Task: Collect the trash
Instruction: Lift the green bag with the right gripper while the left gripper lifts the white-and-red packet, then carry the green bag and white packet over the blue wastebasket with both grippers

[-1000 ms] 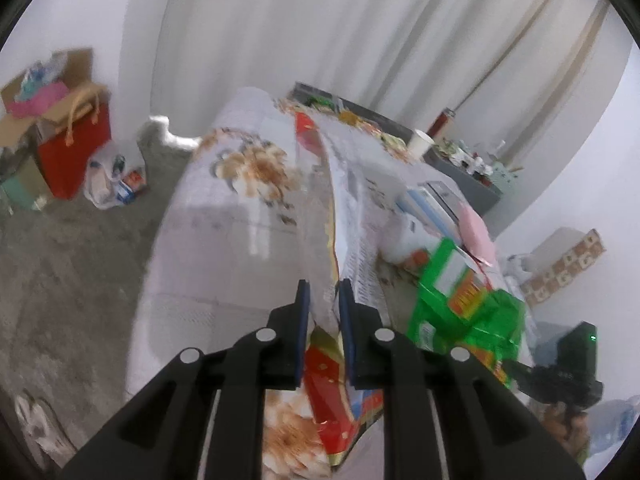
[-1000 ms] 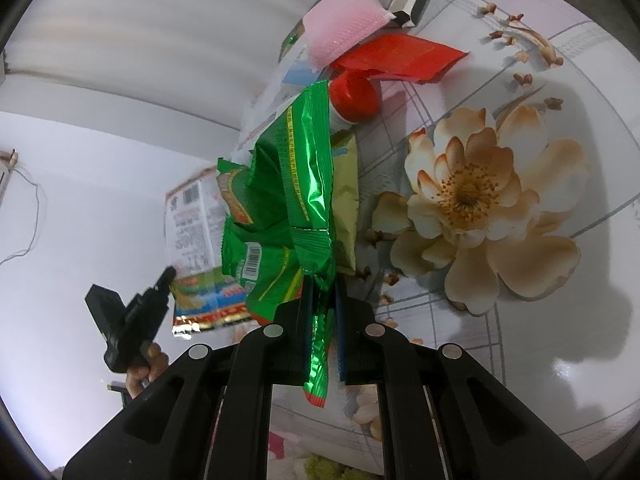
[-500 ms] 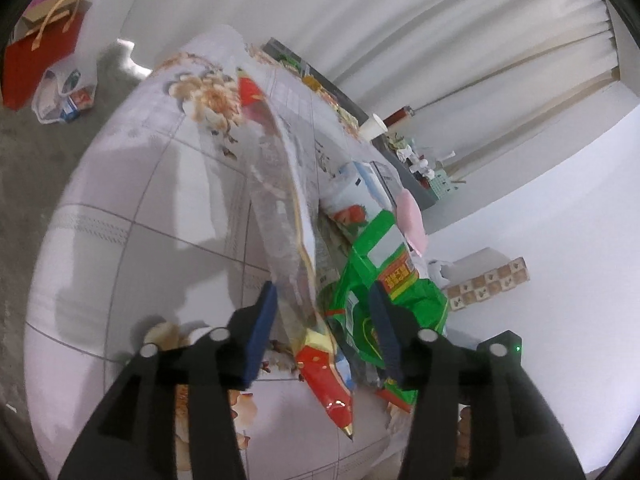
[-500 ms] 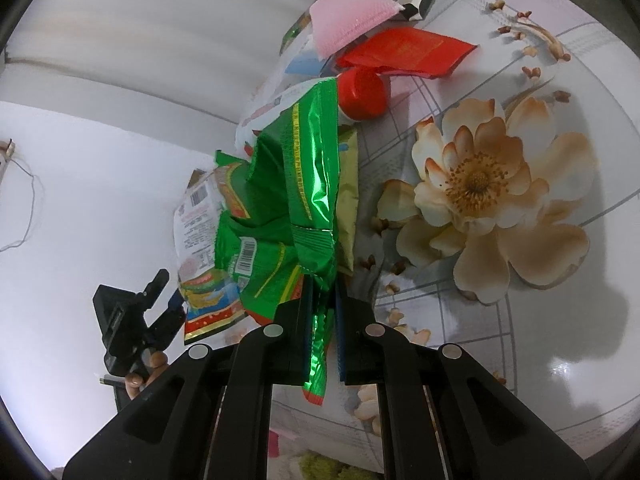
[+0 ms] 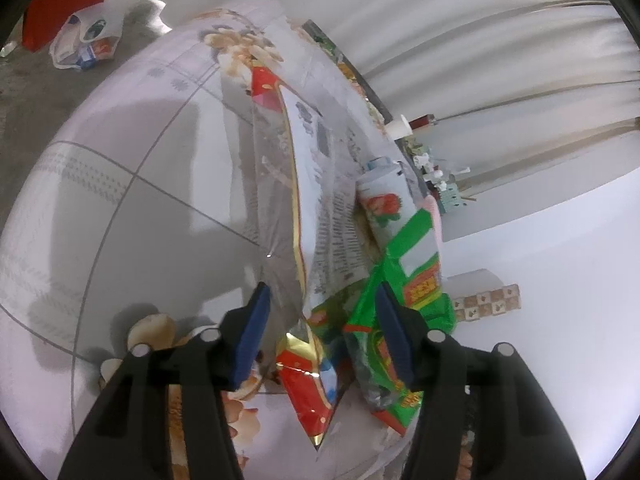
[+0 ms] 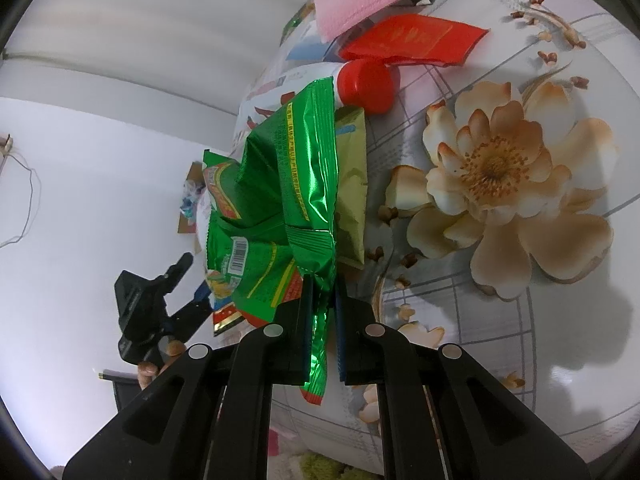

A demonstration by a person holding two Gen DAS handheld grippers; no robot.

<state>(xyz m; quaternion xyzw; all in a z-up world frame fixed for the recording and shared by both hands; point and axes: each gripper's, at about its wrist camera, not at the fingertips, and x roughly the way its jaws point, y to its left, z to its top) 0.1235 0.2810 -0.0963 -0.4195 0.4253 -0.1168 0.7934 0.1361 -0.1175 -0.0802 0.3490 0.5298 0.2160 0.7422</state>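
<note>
Floral tabletop [image 5: 120,184]: right gripper [image 6: 323,304] clamps green wrapper [image 6: 292,184]; left gripper [image 5: 320,328], jaws just closing, unclenched around red-gold packet [image 5: 308,384], should close squarely on it.

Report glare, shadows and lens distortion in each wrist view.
Left wrist view: fisheye bows the tablecloth into a dome; broad soft shadows cross it; a glint shows on the red wrapper. Right wrist view: strong sheen on the green wrapper in the right gripper; a glossy highlight beside a dark shadow at the cloth's lower right.

Both wrist cameras look steeply down, close over the same floral table [image 5: 120,200].
</note>
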